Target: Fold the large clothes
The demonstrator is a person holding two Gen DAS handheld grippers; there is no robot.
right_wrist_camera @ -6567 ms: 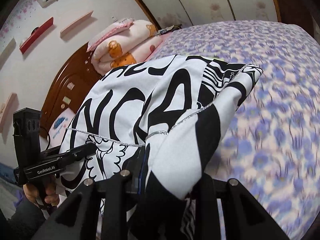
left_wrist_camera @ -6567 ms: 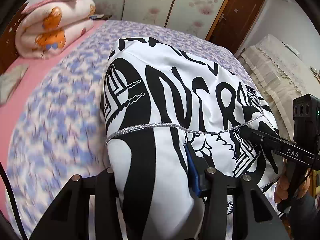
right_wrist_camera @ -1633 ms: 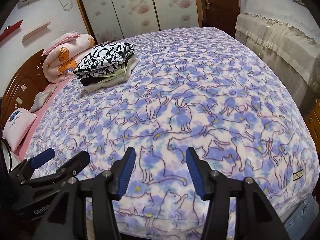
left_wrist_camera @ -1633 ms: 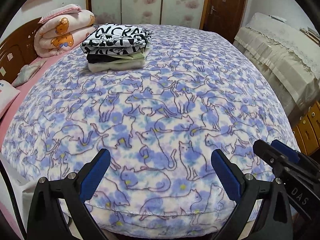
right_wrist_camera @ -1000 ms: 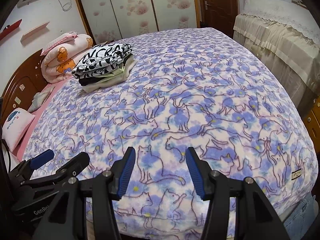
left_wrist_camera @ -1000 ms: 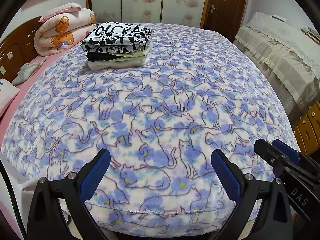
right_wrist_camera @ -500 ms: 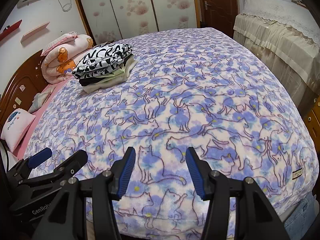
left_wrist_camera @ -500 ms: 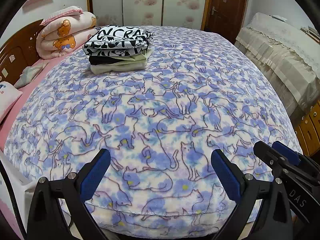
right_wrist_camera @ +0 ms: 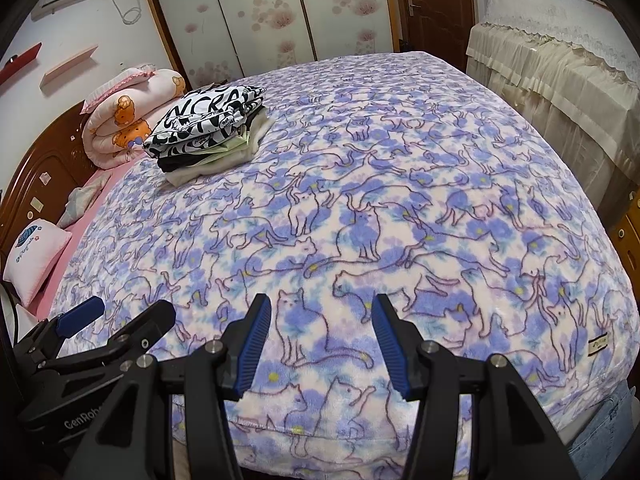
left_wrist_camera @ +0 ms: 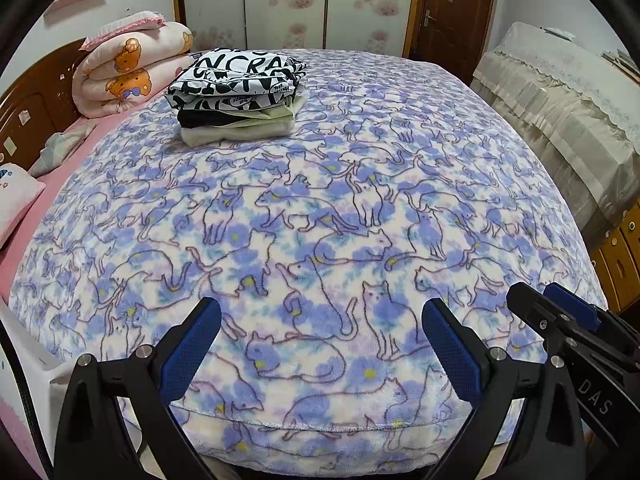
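A stack of folded clothes [left_wrist_camera: 238,96] lies at the far left of the bed, topped by a black-and-white lettered garment [left_wrist_camera: 240,70]; it also shows in the right wrist view [right_wrist_camera: 208,132]. My left gripper [left_wrist_camera: 320,322] is open and empty over the bed's near edge. My right gripper [right_wrist_camera: 320,320] is open and empty, also over the near edge. The right gripper shows at lower right in the left wrist view [left_wrist_camera: 560,316], and the left gripper at lower left in the right wrist view [right_wrist_camera: 116,324].
The bed wears a purple cat-print blanket [left_wrist_camera: 340,216]. A rolled pink bear quilt [left_wrist_camera: 128,68] and a wooden headboard [left_wrist_camera: 28,112] are at the far left, a small pillow [right_wrist_camera: 34,256] beside them. Lace-covered furniture [left_wrist_camera: 560,92] stands right; a wardrobe [left_wrist_camera: 288,4] and a door [left_wrist_camera: 456,12] are behind.
Earlier both grippers held the black-and-white garment; it now lies folded on the stack and both grippers are open. Over the last second the views barely shifted.
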